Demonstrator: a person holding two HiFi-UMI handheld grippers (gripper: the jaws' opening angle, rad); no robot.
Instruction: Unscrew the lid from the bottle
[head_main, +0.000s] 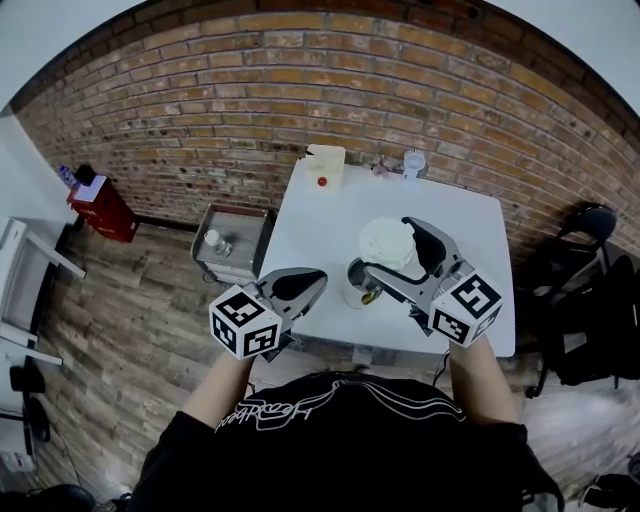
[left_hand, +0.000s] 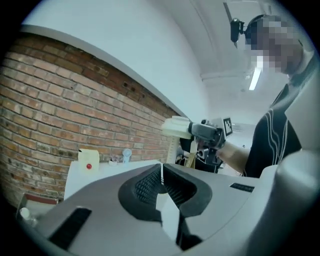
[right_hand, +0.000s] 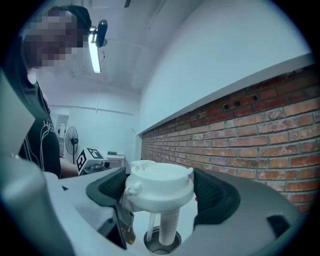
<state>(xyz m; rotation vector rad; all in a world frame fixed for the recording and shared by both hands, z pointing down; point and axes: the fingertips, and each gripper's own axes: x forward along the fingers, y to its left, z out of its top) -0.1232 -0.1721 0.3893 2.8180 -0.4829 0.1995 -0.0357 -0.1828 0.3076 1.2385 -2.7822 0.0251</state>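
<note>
A white screw lid (head_main: 388, 245) with a ribbed straw tube under it is clamped between the jaws of my right gripper (head_main: 381, 247). In the right gripper view the lid (right_hand: 161, 184) hangs clear above the bottle's round metal mouth (right_hand: 161, 243). The bottle (head_main: 358, 284) stands on the white table (head_main: 470, 230), just left of and below the lid. My left gripper (head_main: 316, 280) hovers at the table's front left edge, apart from the bottle. Its jaws are shut with nothing between them (left_hand: 161, 172). From the left gripper view the lid (left_hand: 175, 126) and the right gripper (left_hand: 209, 134) appear raised over the table.
A cream box with a red dot (head_main: 325, 165) and a small white object (head_main: 414, 160) stand at the table's far edge by the brick wall. A grey cart (head_main: 232, 240) holding a small bottle sits left of the table. A black chair (head_main: 590, 230) stands at the right.
</note>
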